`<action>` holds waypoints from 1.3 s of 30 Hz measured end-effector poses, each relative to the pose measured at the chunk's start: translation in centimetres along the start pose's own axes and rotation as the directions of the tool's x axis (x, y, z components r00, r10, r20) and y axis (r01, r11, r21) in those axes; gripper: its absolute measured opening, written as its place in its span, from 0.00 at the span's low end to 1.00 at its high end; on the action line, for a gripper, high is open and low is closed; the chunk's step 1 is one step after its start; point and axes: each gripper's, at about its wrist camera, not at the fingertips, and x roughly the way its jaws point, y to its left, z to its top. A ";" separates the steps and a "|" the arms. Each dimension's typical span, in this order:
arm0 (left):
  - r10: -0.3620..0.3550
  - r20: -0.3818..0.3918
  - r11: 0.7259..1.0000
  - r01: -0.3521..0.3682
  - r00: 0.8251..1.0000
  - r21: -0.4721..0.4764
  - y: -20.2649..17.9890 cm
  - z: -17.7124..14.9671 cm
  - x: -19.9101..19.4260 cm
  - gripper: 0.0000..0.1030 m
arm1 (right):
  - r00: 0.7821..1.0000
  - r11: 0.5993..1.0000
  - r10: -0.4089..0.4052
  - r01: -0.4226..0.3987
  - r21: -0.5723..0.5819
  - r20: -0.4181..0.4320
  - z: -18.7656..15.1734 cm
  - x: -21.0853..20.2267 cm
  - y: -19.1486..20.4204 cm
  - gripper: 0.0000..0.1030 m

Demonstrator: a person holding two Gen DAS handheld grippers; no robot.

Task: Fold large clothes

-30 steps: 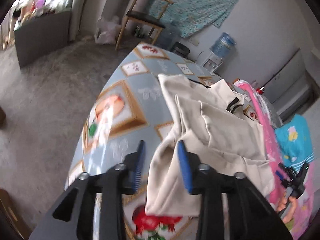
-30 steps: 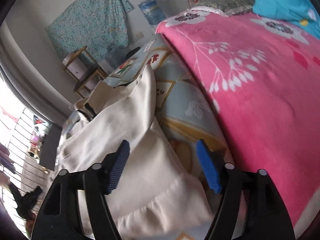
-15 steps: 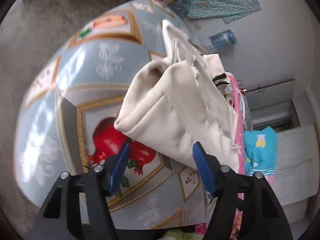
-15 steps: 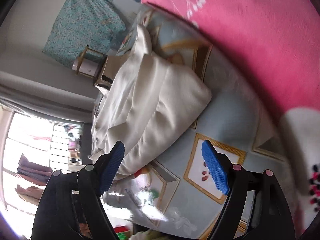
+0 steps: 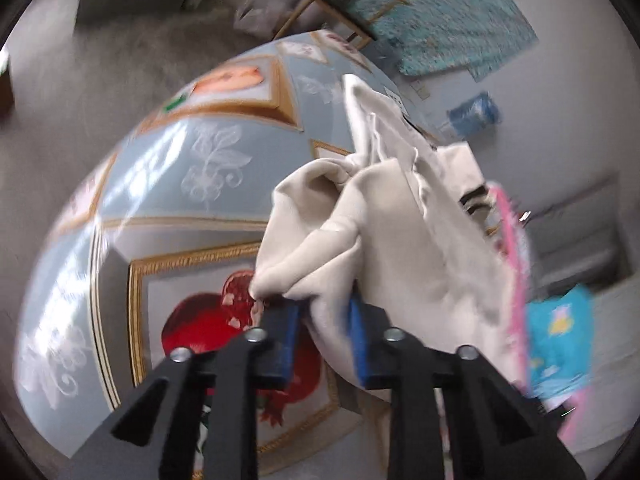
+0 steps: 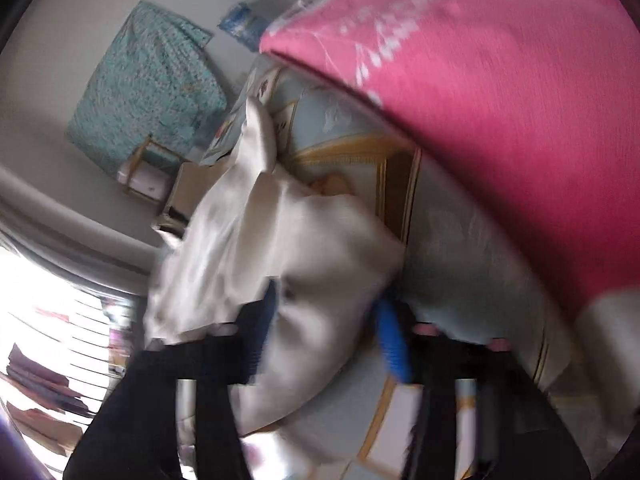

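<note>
cream garment point(image 5: 404, 248): bunched on my patterned tablecloth point(image 5: 192, 184), near its pink-blanket point(image 6: 500, 92) edge
left gripper point(image 5: 324, 332): jaws closing, a fold of it between the blue pads
right gripper point(image 6: 328, 332): jaws closing, cloth corner between; view blurred

1. Garment point(image 5: 404, 248): plain cream, with a small black detail at its far end.
2. Tablecloth point(image 5: 168, 184): pale blue-grey, gold-framed panels, white leaf sprays; one panel shows a red pomegranate, another an orange fruit.
3. Blanket point(image 6: 500, 92): bright pink with white branch-like markings.
4. Wall cloth point(image 5: 448, 16): teal with a fine speckled print.
5. Pads point(image 5: 356, 344): blue, on black fingers.
6. Pillow point(image 5: 560, 340): turquoise with a small yellow figure.
7. Jug point(image 5: 472, 114): blue.
8. Floor point(image 5: 100, 60): grey.
</note>
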 end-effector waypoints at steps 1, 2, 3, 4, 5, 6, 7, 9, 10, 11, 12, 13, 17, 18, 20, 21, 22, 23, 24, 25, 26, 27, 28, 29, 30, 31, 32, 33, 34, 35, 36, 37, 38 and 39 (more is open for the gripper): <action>0.036 0.038 0.996 -0.039 0.999 0.086 -1.2 -0.2 -0.6 0.11 | 1.000 0.998 -0.015 0.016 -0.056 0.023 -0.1 -0.4 0.8 0.23; 0.063 0.088 0.982 -0.078 0.994 0.173 -2.6 -0.6 -1.5 0.10 | 0.999 0.995 -0.012 0.016 -0.100 0.046 -0.2 -1.1 1.6 0.21; 0.076 0.126 0.967 -0.104 0.989 0.233 -3.6 -0.9 -2.3 0.09 | 0.998 0.991 -0.011 0.019 -0.133 0.065 -0.2 -1.9 2.2 0.19; 0.084 0.166 0.947 -0.131 0.982 0.293 -4.7 -1.2 -3.3 0.08 | 0.996 0.984 -0.010 0.025 -0.174 0.087 -0.3 -2.9 2.9 0.17; 0.078 0.195 0.933 -0.141 0.978 0.331 -5.5 -1.3 -4.4 0.07 | 0.996 0.981 -0.001 0.019 -0.192 0.094 -0.4 -3.7 3.2 0.16; 0.066 0.217 0.924 -0.142 0.974 0.355 -6.0 -1.5 -5.4 0.06 | 0.995 0.979 0.019 0.001 -0.205 0.098 -0.4 -4.6 3.5 0.15; 0.058 0.231 0.918 -0.143 0.971 0.371 -6.3 -1.6 -6.2 0.06 | 0.995 0.977 0.029 -0.007 -0.214 0.099 -0.4 -5.3 3.6 0.14; 0.040 0.237 0.906 -0.136 0.971 0.401 -6.8 -1.6 -7.8 0.06 | 0.994 0.973 0.042 -0.018 -0.231 0.099 -0.5 -6.9 3.6 0.09; 0.032 0.229 0.905 -0.125 0.973 0.407 -6.8 -1.7 -8.4 0.06 | 0.995 0.972 0.047 -0.026 -0.233 0.089 -0.7 -7.7 3.5 0.07; 0.024 0.217 0.907 -0.113 0.976 0.406 -6.6 -1.7 -9.1 0.06 | 0.995 0.972 0.051 -0.030 -0.231 0.085 -0.7 -8.0 3.4 0.07; 0.023 0.209 0.908 -0.108 0.978 0.404 -6.6 -1.8 -9.6 0.06 | 0.996 0.973 0.052 -0.032 -0.229 0.079 -1.0 -8.9 3.1 0.07; 0.026 0.201 0.909 -0.106 0.979 0.403 -6.4 -1.8 -10.1 0.06 | 0.996 0.974 0.050 -0.033 -0.225 0.071 -1.3 -9.3 2.7 0.07; 0.034 0.103 0.944 -0.065 0.994 0.323 -3.2 -2.7 -12.0 0.06 | 0.999 0.985 0.052 -0.050 -0.168 0.009 -2.8 -9.7 1.4 0.07; 0.039 0.083 0.950 -0.063 0.996 0.305 -2.5 -3.1 -11.9 0.06 | 0.999 0.985 0.039 -0.043 -0.167 -0.023 -3.4 -9.3 0.9 0.07; 0.060 0.013 0.960 -0.062 0.998 0.273 -0.5 -3.9 -10.7 0.08 | 0.997 0.985 0.009 -0.022 -0.171 -0.082 -4.0 -8.2 0.0 0.13; 0.073 -0.019 0.963 -0.065 0.997 0.261 0.2 -4.2 -10.0 0.11 | 0.990 0.983 -0.013 -0.014 -0.183 -0.144 -4.3 -7.0 -0.5 0.18; 0.095 -0.064 0.965 -0.076 0.993 0.251 1.2 -4.5 -9.2 0.15 | 0.980 0.980 -0.052 0.013 -0.198 -0.190 -4.4 -6.1 -1.0 0.27; 0.114 -0.106 0.966 -0.086 0.988 0.243 1.9 -4.6 -8.2 0.17 | 0.965 0.973 -0.111 0.056 -0.226 -0.239 -4.4 -5.2 -1.6 0.34; 0.129 -0.143 0.969 -0.094 0.981 0.227 3.0 -4.8 -7.7 0.21 | 0.960 0.970 -0.120 0.059 -0.237 -0.253 -4.2 -5.1 -1.9 0.42; 0.130 -0.152 0.974 -0.097 0.980 0.206 3.7 -4.8 -7.9 0.26 | 0.958 0.967 -0.127 0.062 -0.245 -0.256 -3.7 -5.5 -2.1 0.48; 0.135 -0.136 0.975 -0.107 0.981 0.196 4.1 -4.6 -8.4 0.29 | 0.960 0.964 -0.143 0.079 -0.255 -0.242 -3.1 -6.3 -2.2 0.52; 0.140 -0.113 0.973 -0.115 0.984 0.198 4.1 -4.4 -9.1 0.35 | 0.963 0.959 -0.159 0.099 -0.266 -0.217 -2.6 -7.2 -2.1 0.66; 0.146 -0.079 0.970 -0.127 0.986 0.206 4.2 -4.1 -9.9 0.37 | 0.970 0.954 -0.172 0.119 -0.276 -0.174 -1.8 -8.5 -2.0 0.71; 0.171 -0.029 0.963 -0.161 0.985 0.216 4.1 -3.7 -10.9 0.37 | 0.975 0.952 -0.176 0.133 -0.277 -0.137 -1.1 -9.7 -1.9 0.71; 0.187 0.005 0.957 -0.183 0.982 0.224 4.1 -3.5 -11.4 0.37 | 0.978 0.953 -0.175 0.138 -0.271 -0.116 -0.6 -10.4 -1.9 0.71; 0.190 0.036 0.953 -0.193 0.981 0.233 4.0 -3.1 -11.9 0.37 | 0.982 0.955 -0.165 0.137 -0.262 -0.088 0.0 -11.2 -1.5 0.71; 0.174 0.054 0.952 -0.182 0.983 0.245 3.6 -2.8 -12.1 0.37 | 0.986 0.956 -0.152 0.128 -0.262 -0.071 0.3 -11.5 -1.0 0.71; 0.156 0.061 0.951 -0.166 0.986 0.260 3.3 -2.6 -12.2 0.37 | 0.991 0.957 -0.117 0.096 -0.274 -0.062 0.3 -11.5 0.0 0.71; 0.136 0.060 0.948 -0.148 0.989 0.283 2.8 -2.4 -11.9 0.37 | 0.994 0.954 -0.076 0.050 -0.294 -0.078 0.1 -11.0 1.3 0.71; 0.110 0.045 0.938 -0.119 0.993 0.325 1.6 -2.5 -11.3 0.38 | 0.994 0.947 -0.036 0.000 -0.320 -0.107 -0.4 -10.3 2.7 0.71; 0.097 0.028 0.930 -0.101 0.995 0.352 0.6 -2.6 -10.7 0.38 | 0.988 0.931 0.007 -0.063 -0.361 -0.155 -1.2 -9.0 4.8 0.71; 0.077 -0.003 0.919 -0.070 0.997 0.388 -0.8 -2.8 -9.7 0.40 | 0.975 0.904 0.044 -0.131 -0.407 -0.216 -2.5 -7.5 7.2 0.71; 0.054 -0.043 0.906 -0.031 0.998 0.422 -2.2 -3.2 -8.6 0.42 | 0.961 0.879 0.068 -0.185 -0.440 -0.269 -3.7 -6.0 9.1 0.71; 0.041 -0.078 0.892 -0.001 0.996 0.451 -3.3 -3.6 -7.6 0.44 | 0.948 0.857 0.074 -0.219 -0.466 -0.310 -5.0 -4.8 10.7 0.71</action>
